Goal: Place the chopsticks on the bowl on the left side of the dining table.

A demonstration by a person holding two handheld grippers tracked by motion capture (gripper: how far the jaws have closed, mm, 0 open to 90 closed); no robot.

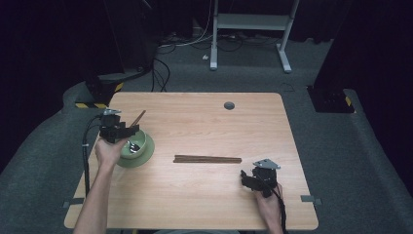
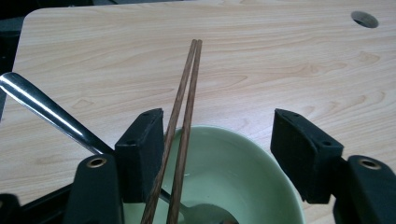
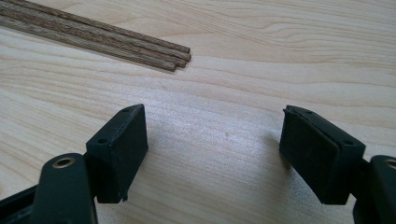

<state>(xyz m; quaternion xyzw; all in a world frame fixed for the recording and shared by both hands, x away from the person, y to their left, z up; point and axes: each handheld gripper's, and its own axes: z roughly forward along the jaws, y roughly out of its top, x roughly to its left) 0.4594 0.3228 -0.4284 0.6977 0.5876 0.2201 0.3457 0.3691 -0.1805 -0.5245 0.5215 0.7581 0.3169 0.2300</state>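
Left forearm comes up from the bottom edge along the left side of the bench (image 1: 204,195), hand wrapped around the left hand-held gripper (image 1: 130,131), which sits over the near-left rim of the green bowl (image 1: 141,148). The bowl rests on a green saucer (image 1: 146,160) near the bench's left edge. In the left gripper view the jaws stand wide apart over the bowl (image 2: 243,172); a pair of chopsticks (image 2: 180,135) leans up out of the bowl, running just beside the inner face of the left jaw, with clear space to the right jaw. No pressure from the pads on the sticks can be seen. From above, the chopsticks' (image 1: 138,118) free ends poke out past the bowl toward the far left. A metal spoon (image 2: 51,114) also lies in the bowl, its handle passing behind the left jaw.

Mid-bench: a bundle of chopsticks (image 1: 208,159) lies flat, running left to right, well apart from the bowl.

Right side: forearm enters at the bottom right, hand gripping the right hand-held gripper (image 1: 246,178), low over the bench and pointing left toward the bundle's right end. Its jaws stand wide with bare wood between them; bundle tips (image 3: 180,56) lie ahead, apart from the jaws.
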